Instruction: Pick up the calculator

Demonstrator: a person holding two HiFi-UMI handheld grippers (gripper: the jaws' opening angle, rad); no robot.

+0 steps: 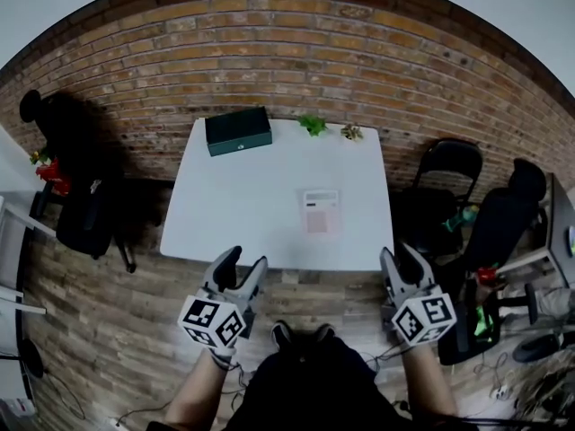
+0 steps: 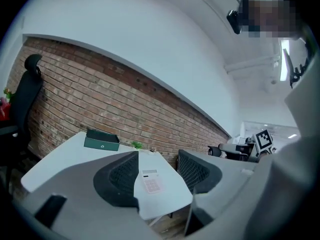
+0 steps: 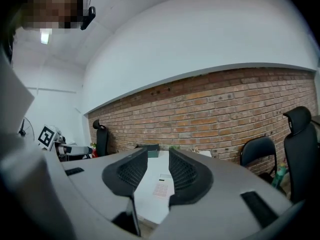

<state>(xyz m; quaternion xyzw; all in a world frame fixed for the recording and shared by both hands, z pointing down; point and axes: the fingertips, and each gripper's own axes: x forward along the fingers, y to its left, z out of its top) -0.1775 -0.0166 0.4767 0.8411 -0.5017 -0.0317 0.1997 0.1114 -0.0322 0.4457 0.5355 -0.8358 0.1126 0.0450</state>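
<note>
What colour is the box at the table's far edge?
The box is dark green, clearest in the head view.

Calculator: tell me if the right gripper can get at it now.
Probably yes: the calculator lies alone on the table near its front edge; the right gripper, jaws open, faces it unobstructed.

Nothing legible — print on the calculator [image 1: 320, 212] too small.

White worktop [image 1: 234, 214]: dark green box [image 1: 238, 131] at far-left corner, two small plants [image 1: 313, 125] on far edge; brick wall [image 1: 287, 52] behind.
</note>
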